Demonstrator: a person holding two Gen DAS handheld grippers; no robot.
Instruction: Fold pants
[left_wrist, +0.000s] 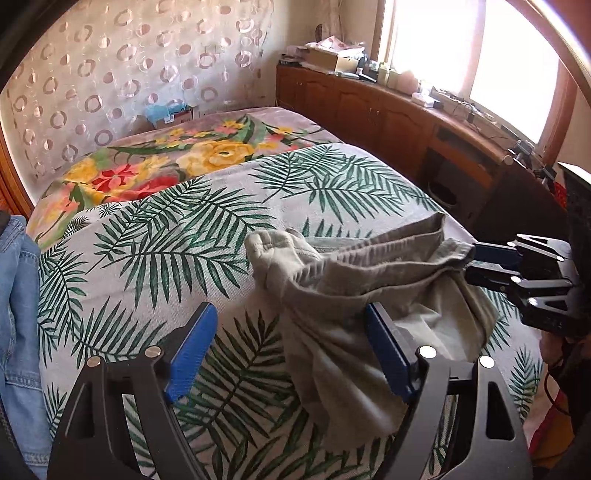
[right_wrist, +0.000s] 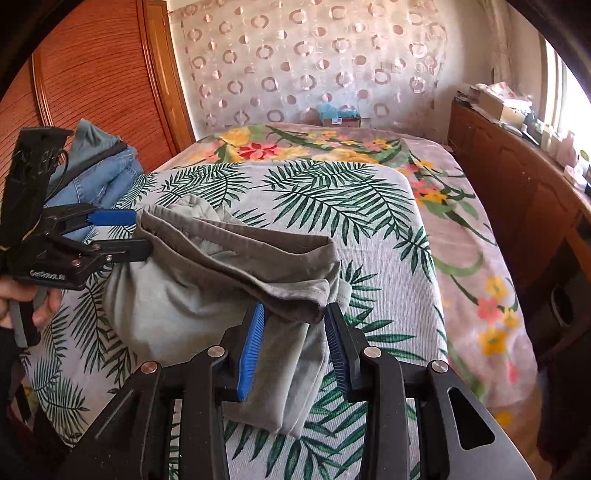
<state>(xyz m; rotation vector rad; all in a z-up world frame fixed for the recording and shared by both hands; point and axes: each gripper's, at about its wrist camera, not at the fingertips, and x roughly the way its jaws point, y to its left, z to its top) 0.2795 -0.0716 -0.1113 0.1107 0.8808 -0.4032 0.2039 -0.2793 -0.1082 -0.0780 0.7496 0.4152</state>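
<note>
Off to the left a stack of blue denim jeans (right_wrist: 110, 177) sits at the edge of the bed, on the palm-leaf cover (right_wrist: 332, 199). Just right of it the left gripper (right_wrist: 142, 232) stands with its blue pads spread wide and nothing pinched; the left end of the grey-green pants (right_wrist: 207, 273) bunches loose against its fingers. The pants lie in a soft, lumpy heap across the near middle of the cover, waistband on top, not flat. At the right end the right gripper (right_wrist: 293, 341) straddles the folded edge, jaws part open, pads on either side of the cloth but not pressing it. To my eye a fold has just been let go, or a fresh hold is being sought. Next, both grippers need to close on the edges, then lift and spread the cloth smooth.
</note>
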